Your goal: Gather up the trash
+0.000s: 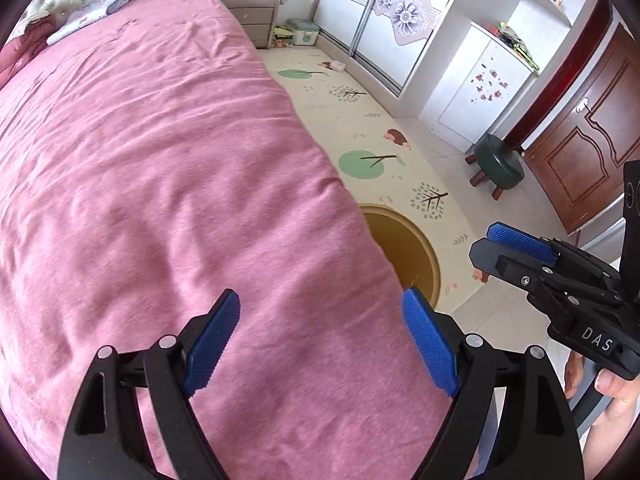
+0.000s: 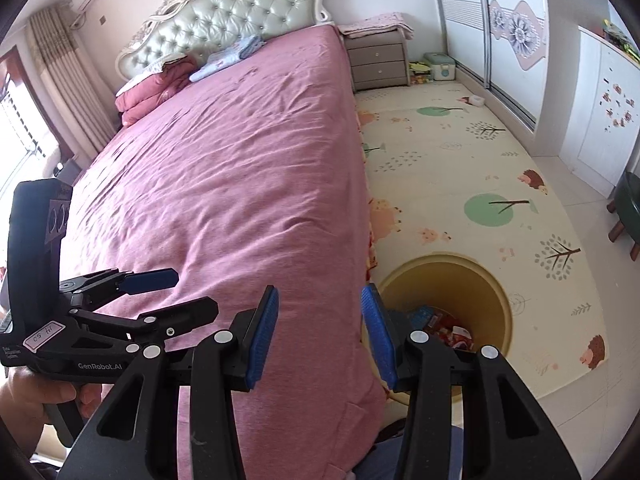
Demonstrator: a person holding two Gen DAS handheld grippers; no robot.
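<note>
A yellow round bin (image 2: pixel 496 300) stands on the floor mat at the foot-side edge of the pink bed (image 2: pixel 224 184); several colourful wrappers (image 2: pixel 444 326) lie in its bottom. The bin also shows in the left wrist view (image 1: pixel 416 252), partly hidden by the bed cover (image 1: pixel 160 160). My left gripper (image 1: pixel 320 336) is open and empty above the bed cover; it shows in the right wrist view (image 2: pixel 192 292) too. My right gripper (image 2: pixel 320 336) is open and empty over the bed's edge beside the bin; in the left wrist view (image 1: pixel 486 242) it hangs above the mat.
A patterned play mat (image 2: pixel 460 152) covers the floor between the bed and a sliding wardrobe (image 2: pixel 492 32). A dark green stool (image 1: pixel 500 164) stands near a brown door (image 1: pixel 592 128). A bedside cabinet (image 2: pixel 378 64), folded bedding (image 2: pixel 156 88) and small boxes (image 2: pixel 438 66) are at the far end.
</note>
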